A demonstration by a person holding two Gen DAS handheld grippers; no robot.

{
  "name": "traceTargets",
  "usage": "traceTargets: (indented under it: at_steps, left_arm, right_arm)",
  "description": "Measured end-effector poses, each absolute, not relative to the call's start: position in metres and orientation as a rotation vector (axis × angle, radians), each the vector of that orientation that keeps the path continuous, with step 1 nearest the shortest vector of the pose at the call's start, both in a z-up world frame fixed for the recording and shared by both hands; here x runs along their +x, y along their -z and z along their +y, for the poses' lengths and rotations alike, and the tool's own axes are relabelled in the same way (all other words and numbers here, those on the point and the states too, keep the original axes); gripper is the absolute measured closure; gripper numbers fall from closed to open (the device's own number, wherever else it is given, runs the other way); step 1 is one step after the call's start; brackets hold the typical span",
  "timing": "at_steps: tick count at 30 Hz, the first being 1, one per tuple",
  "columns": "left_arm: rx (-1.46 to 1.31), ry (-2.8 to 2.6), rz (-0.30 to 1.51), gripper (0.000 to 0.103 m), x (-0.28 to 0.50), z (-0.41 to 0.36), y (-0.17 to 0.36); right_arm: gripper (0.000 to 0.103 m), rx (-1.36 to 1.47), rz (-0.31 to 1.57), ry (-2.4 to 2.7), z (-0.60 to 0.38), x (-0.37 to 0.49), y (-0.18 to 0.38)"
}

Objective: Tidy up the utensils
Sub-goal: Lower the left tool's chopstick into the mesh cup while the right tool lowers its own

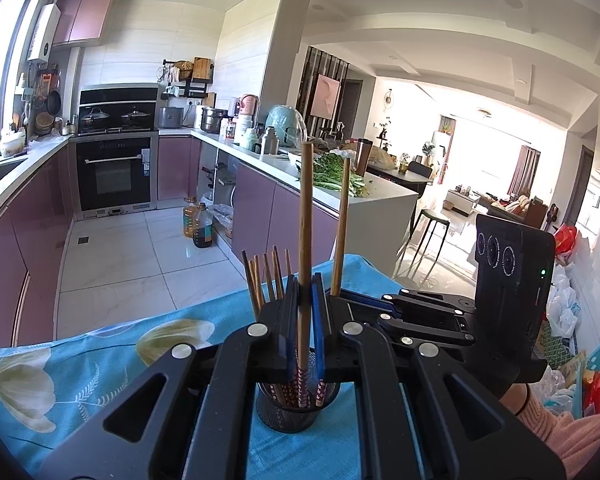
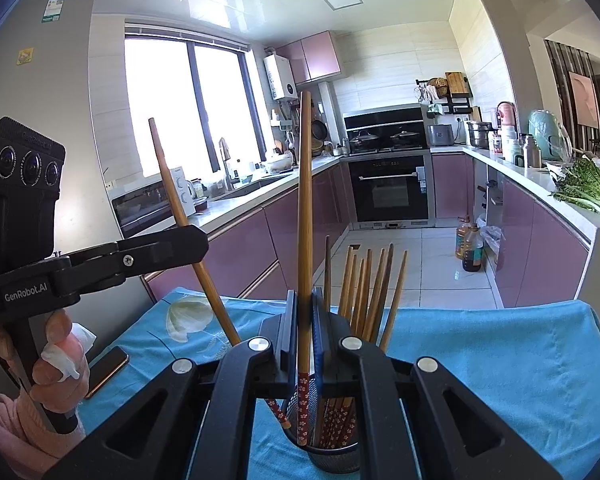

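Note:
My left gripper (image 1: 305,292) is shut on an upright wooden chopstick (image 1: 305,220). Its red-patterned lower end reaches into a black mesh cup (image 1: 296,412) on the blue cloth. My right gripper (image 2: 305,308) is shut on a second chopstick (image 2: 305,208), also upright, with its patterned end down in the same cup (image 2: 332,456). Several more chopsticks (image 2: 366,292) stand in the cup behind the fingers. The right wrist view shows the left gripper (image 2: 194,236) at the left, its chopstick (image 2: 180,200) tilted. The left wrist view shows the right gripper (image 1: 336,292) close on the right.
A blue flowered cloth (image 2: 500,360) covers the table. A phone (image 2: 106,368) lies near its left edge. A hand (image 2: 56,364) with a tissue holds the left gripper's handle. Oil bottles (image 1: 198,224) stand on the tiled floor; greens (image 1: 332,178) lie on the counter.

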State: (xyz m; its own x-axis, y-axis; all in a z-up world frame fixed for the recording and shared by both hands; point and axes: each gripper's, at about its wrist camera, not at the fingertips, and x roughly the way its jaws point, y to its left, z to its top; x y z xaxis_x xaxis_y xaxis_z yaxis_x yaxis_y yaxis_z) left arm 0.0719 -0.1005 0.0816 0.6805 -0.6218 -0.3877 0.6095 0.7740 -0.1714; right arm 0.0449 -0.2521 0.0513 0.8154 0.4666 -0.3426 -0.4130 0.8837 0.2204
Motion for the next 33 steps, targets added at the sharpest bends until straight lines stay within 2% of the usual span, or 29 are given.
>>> traceTargets:
  at_steps: [33]
  left_arm:
    - [0.010,0.677,0.515,0.096,0.084,-0.106,-0.083]
  right_arm:
    - [0.097,0.172,0.449,-0.424,-0.246,0.064,-0.041]
